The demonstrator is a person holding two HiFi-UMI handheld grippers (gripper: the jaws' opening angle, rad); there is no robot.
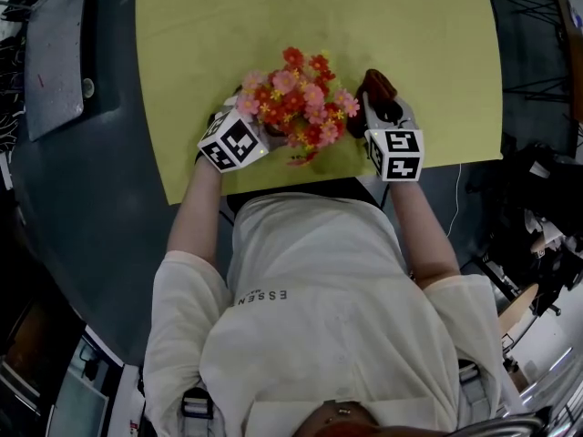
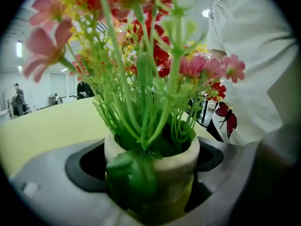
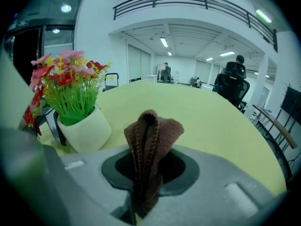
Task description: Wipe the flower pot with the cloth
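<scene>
A cream flower pot [image 2: 162, 166] of red, pink and yellow artificial flowers [image 1: 299, 96] stands near the front edge of the yellow-green table [image 1: 410, 35]. My left gripper [image 1: 244, 133] is shut on the pot, its grey jaws pressing the pot's sides [image 2: 153, 187]. In the head view the blooms hide the pot. My right gripper [image 1: 386, 116] sits just right of the flowers, shut on a folded brown cloth [image 3: 149, 147] that sticks up between its jaws. In the right gripper view the pot [image 3: 87, 128] stands to the left of the cloth, a short gap apart.
The table's front edge [image 1: 273, 182] runs close to the person's body. A grey panel [image 1: 55, 53] lies on the dark floor at left. A black office chair [image 3: 233, 86] and people stand far behind the table; cables and gear [image 1: 547, 235] lie at right.
</scene>
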